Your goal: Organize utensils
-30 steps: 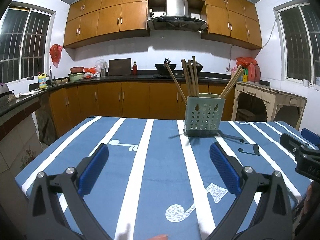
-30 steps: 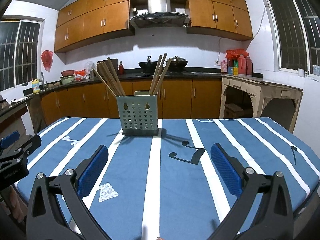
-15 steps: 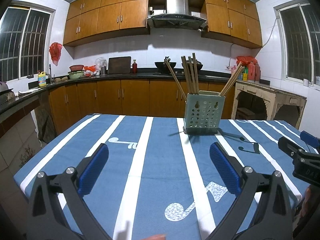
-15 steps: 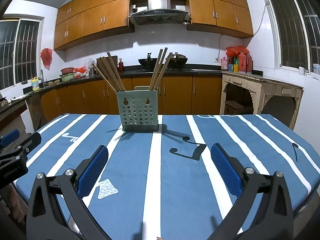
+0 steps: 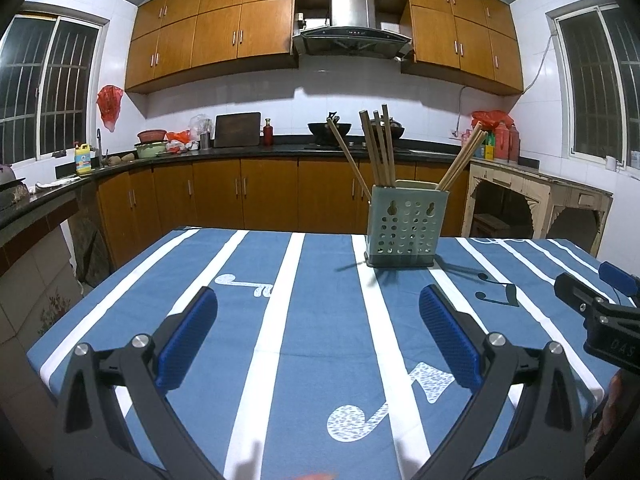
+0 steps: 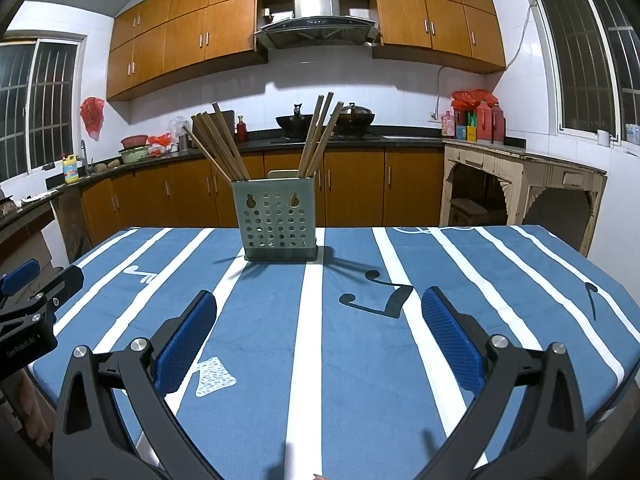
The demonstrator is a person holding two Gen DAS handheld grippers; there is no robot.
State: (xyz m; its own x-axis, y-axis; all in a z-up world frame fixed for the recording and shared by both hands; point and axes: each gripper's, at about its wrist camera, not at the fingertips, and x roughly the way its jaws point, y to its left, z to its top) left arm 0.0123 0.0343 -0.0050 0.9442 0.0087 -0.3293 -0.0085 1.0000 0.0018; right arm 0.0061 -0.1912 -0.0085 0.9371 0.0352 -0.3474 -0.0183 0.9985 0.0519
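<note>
Hovering low over the near edge of the striped blue tablecloth, the left gripper has its blue-padded jaws spread wide with nothing between them; the right gripper is likewise wide apart and empty. Each tool shows at the edge of the other's view, so the two sit side by side.

Farther out on the cloth, well apart from both tools, stands the pale green perforated utensil holder, upright. It appears to have two compartments: one bundle of wooden chopsticks leans out to the left, and a smaller bundle leans right. No loose utensil lies on the visible cloth, so the sorting looks largely done.

The main risk from here is the holder itself. It looks light and top-heavy with long sticks fanning outward, so a gripper reaching in carelessly could catch a leaning stick and tip the holder or scatter its contents.

Beyond the table are kitchen counters and wooden cabinets.
</note>
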